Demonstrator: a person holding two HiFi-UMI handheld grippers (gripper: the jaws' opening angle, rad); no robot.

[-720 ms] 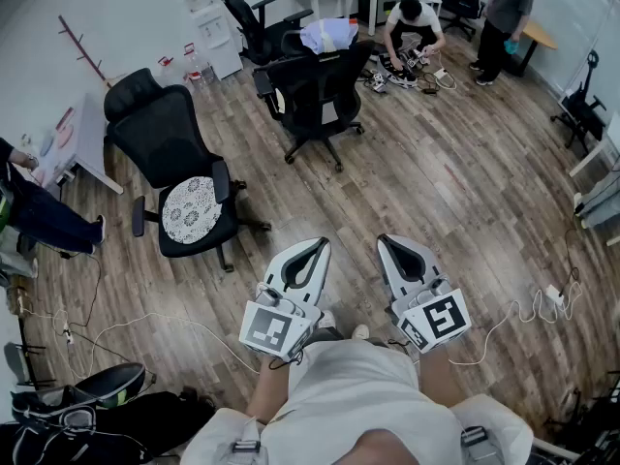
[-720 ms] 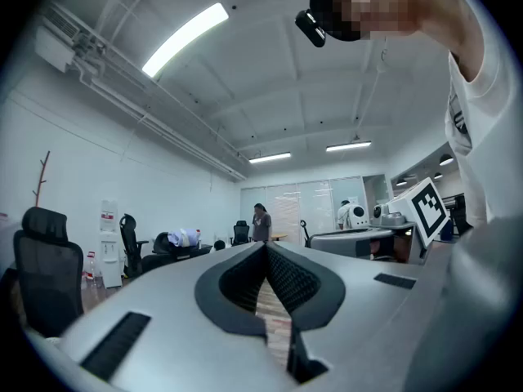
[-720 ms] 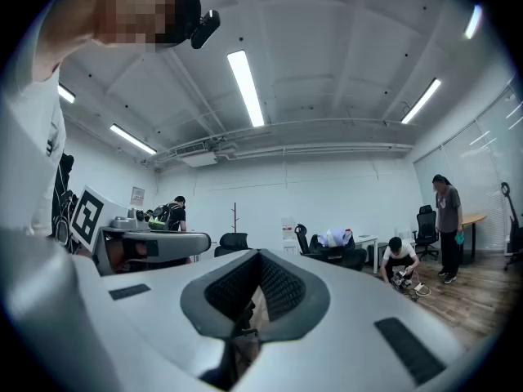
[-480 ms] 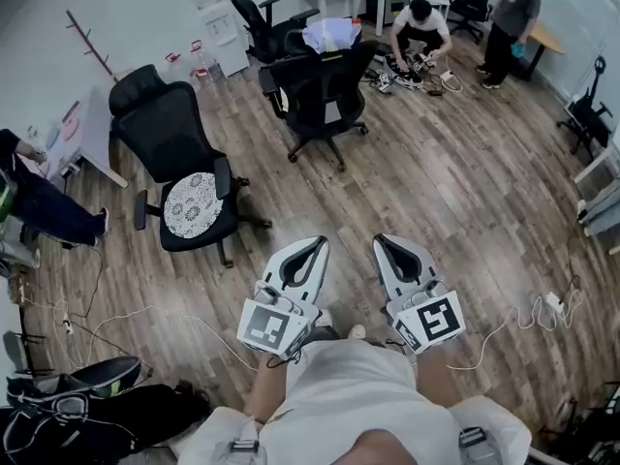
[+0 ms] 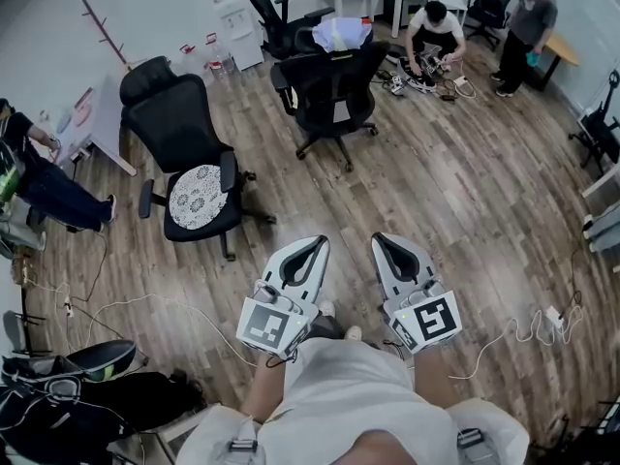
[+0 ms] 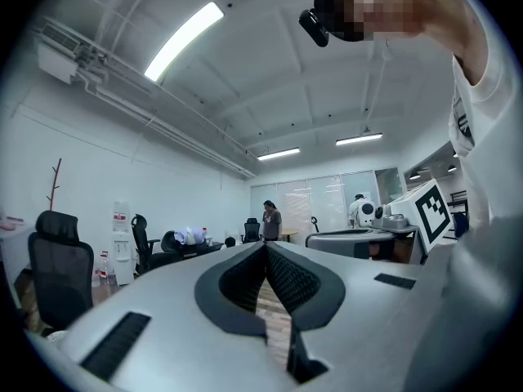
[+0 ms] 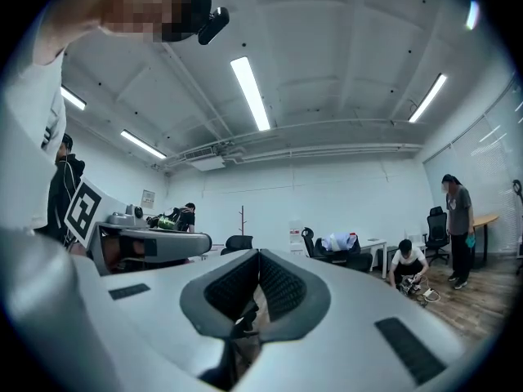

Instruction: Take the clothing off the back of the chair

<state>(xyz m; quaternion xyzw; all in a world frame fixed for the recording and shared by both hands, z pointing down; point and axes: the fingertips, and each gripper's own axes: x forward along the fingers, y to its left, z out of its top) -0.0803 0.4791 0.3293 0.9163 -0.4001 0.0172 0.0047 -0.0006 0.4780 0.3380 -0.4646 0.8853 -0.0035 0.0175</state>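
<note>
While the person stands at the lower middle of the head view, both tools ride level ahead of the body: the left gripper (image 5: 317, 244) and the right gripper (image 5: 381, 240) each have their jaws pressed together, and nothing sits between them. That fits, since nothing is within reach to grab. The clothing (image 5: 339, 35), a pale bluish bundle, lies draped over the top of the back of the black office chair (image 5: 329, 90) at the upper centre of the frame. It is well apart from both grippers, with bare wooden floor (image 5: 455, 182) between. A second chair (image 5: 184, 143) with a patterned white cushion stands nearer at the left and carries no garment, so it looks like no target. Behind the loaded chair a crouching person (image 5: 433, 32) works over cables. By the look of it this is the approach and the task has barely begun. The jaws will need to part before meeting the fabric, and loose cloth could sag or catch on the chair back.
</note>
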